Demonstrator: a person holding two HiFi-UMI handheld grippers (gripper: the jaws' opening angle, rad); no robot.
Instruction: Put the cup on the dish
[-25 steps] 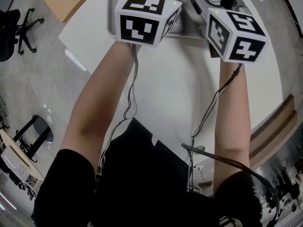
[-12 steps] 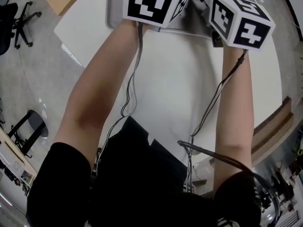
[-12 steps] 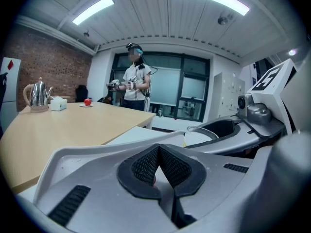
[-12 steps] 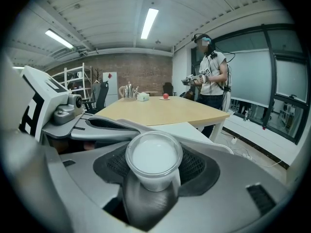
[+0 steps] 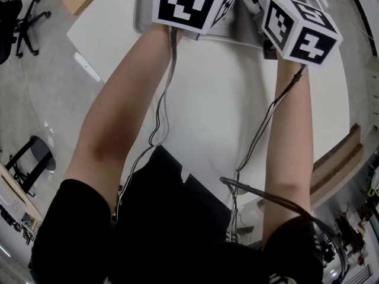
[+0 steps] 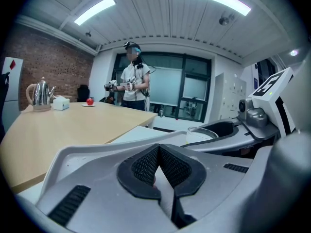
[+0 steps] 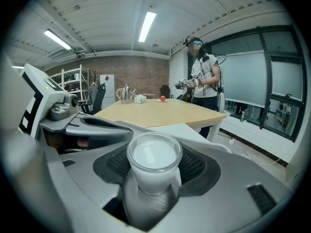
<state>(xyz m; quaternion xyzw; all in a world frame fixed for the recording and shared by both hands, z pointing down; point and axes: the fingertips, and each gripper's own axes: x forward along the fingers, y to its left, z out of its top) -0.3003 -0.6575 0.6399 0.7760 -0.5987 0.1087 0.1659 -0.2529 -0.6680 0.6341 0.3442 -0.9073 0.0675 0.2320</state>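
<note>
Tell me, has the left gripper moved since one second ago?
Yes. Against the gray tray, the left gripper went forward, away from the person, further over it.

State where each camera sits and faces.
Head view: on the person's head, facing steeply down at the white table; both forearms and marker cubes show.
Left gripper view: on the left gripper, facing along its shut jaws.
Right gripper view: on the right gripper, facing along jaws clamping the frosted white round cup.
Both gripper views share the pale wooden table.
</note>
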